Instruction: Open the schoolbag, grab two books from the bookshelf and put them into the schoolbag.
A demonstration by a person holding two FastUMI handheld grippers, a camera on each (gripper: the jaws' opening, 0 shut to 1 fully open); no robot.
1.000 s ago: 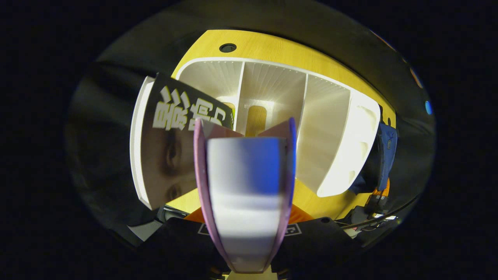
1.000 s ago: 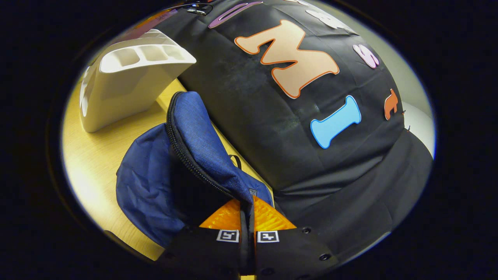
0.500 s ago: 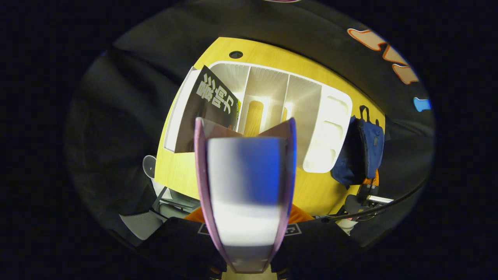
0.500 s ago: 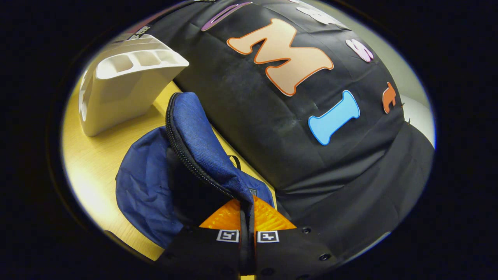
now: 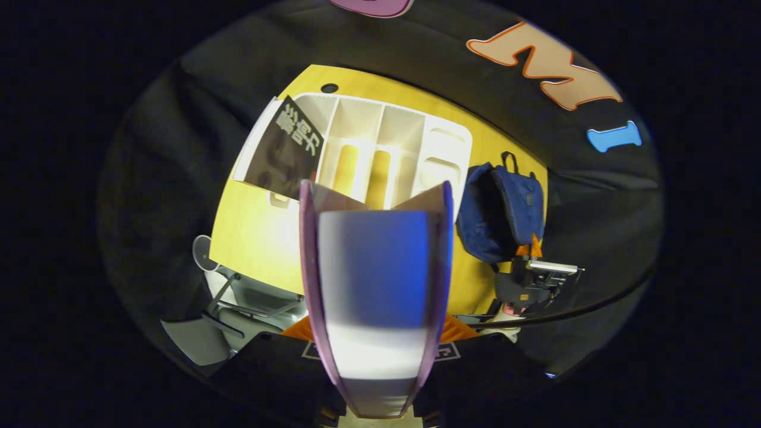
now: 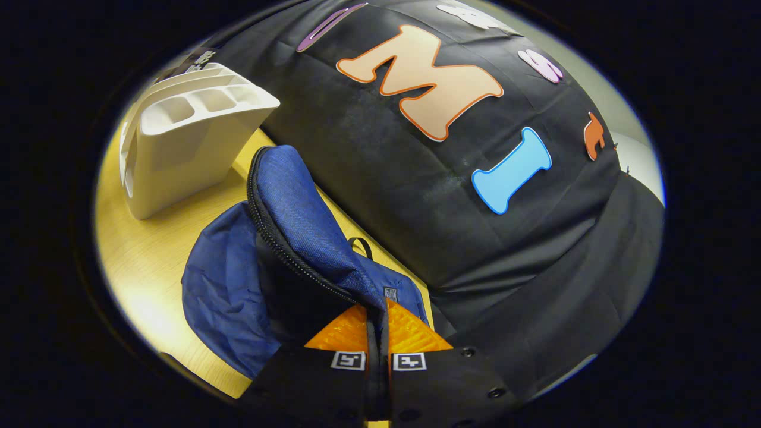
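1. Between the fingers of the left hand-held gripper (image 5: 374,309) sits a book (image 5: 374,267), spine edge toward the camera, both fingers pressed on its covers; it hangs above the table (image 5: 261,238), clear of the bookshelf (image 5: 357,128).
2. Right hand-held gripper (image 6: 378,351): fingers pressed together on the zipper edge of the blue schoolbag (image 6: 285,238), lifting the flap so the mouth gapes dark. The bag lies on the table just beside the bookshelf.
3. Handling, as judged: the book looks thick, stiff and fairly heavy, with smooth covers that may slide. Best pinched across both covers near the spine, as now.
4. Schoolbag is soft cloth and will sag if released; the zipper rim is the sensible hold.
5. Count: two books, one held and one dark-covered book (image 5: 279,157) leaning in the bookshelf's end slot. One schoolbag. One white bookshelf; three tall slots show plus small end pockets.
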